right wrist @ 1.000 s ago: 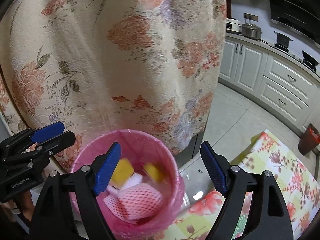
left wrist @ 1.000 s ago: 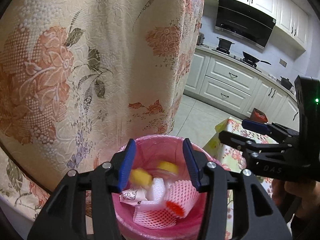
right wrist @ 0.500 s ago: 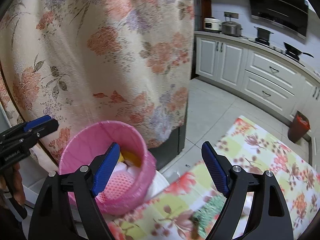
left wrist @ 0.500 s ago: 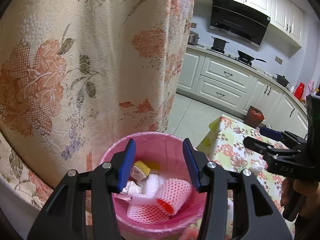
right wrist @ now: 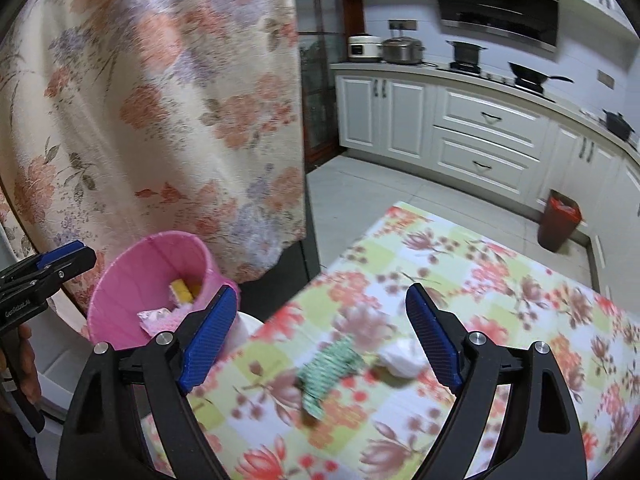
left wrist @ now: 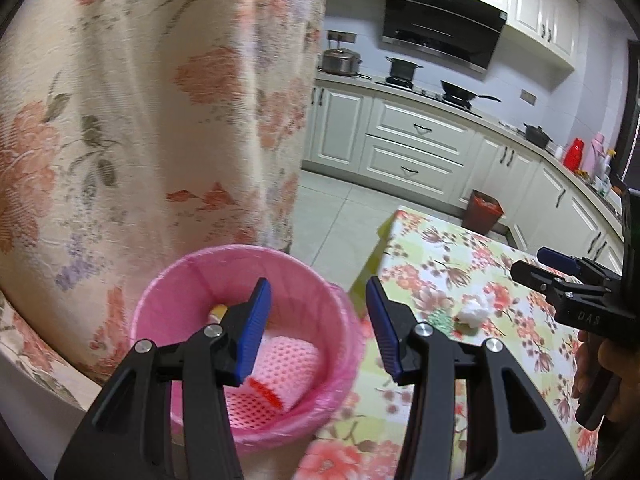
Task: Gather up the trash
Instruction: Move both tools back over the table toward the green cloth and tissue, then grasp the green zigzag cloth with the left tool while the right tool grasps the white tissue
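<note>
Your left gripper (left wrist: 318,320) stands with its blue pads partly apart and nothing between them; it holds nothing. Its left finger (left wrist: 254,326) overlaps the mouth of the pink trash bin (left wrist: 160,300), which sits just ahead and to the left of the tool, beside the floral tablecloth edge. Inside the bin you can see pink foam fruit netting (left wrist: 288,364) with a red piece showing at its end, and a yellow scrap (left wrist: 219,311) near the far wall, partly hidden by the finger. Behind the bin hangs a floral curtain (left wrist: 140,100). Your right gripper (right wrist: 316,336) is over the floral table (right wrist: 500,304), pointing down at it; its jaws are opening and already wide, with nothing pressed between the pads. Seen between and just beyond its fingers lie two items of trash on the cloth: a green patterned wrapper (right wrist: 326,370), roughly central, and a crumpled white tissue (right wrist: 402,356) just to the right of it, close to the right finger. Both are blurred, and whether they touch each other cannot be told. The pink bin lies to the left of this tool, off the table's near corner, with yellow scraps (right wrist: 184,289) visible inside. In the left wrist view the same tissue (left wrist: 474,312) lies ahead and to the right, near the right gripper's tips. A red-lined floor bin (right wrist: 558,226) stands well apart by the white cabinets (right wrist: 480,140).
</note>
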Action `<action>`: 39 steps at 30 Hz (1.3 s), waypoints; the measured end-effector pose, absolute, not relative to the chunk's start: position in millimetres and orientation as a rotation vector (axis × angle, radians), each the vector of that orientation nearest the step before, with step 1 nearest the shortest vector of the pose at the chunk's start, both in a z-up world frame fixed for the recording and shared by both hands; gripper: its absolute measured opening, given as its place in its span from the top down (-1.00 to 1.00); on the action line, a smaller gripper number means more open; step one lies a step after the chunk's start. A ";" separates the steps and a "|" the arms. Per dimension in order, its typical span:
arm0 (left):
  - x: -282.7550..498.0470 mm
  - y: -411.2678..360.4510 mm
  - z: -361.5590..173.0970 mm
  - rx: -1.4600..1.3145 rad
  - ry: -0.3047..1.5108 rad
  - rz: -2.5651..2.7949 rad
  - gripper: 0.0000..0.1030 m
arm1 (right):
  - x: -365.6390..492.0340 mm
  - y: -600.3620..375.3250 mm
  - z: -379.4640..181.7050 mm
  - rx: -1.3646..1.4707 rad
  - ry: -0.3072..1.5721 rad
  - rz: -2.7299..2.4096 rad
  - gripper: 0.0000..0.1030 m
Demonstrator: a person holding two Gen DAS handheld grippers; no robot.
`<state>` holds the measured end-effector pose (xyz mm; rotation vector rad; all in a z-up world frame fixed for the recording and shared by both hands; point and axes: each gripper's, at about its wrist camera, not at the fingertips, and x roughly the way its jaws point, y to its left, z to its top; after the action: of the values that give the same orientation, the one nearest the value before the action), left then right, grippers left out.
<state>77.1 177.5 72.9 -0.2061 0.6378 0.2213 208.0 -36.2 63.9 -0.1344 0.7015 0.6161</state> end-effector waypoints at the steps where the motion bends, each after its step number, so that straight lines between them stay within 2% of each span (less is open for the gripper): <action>1: 78.5 172.7 72.1 -0.202 0.641 0.214 0.07 | 208.3 -43.9 62.1 -0.127 0.705 0.607 -0.58; 18: 118.7 90.7 39.8 -0.141 0.732 0.086 0.07 | 213.6 -134.8 27.0 -0.091 0.750 0.470 -0.60; 39: 190.8 40.8 -49.7 -0.110 0.928 -0.019 0.08 | 243.7 -156.9 -34.4 -0.079 0.864 0.439 -0.62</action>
<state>190.8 40.8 -49.7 -0.1097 0.9285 -0.0186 243.7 -156.9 -34.4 -0.0789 0.8640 0.4386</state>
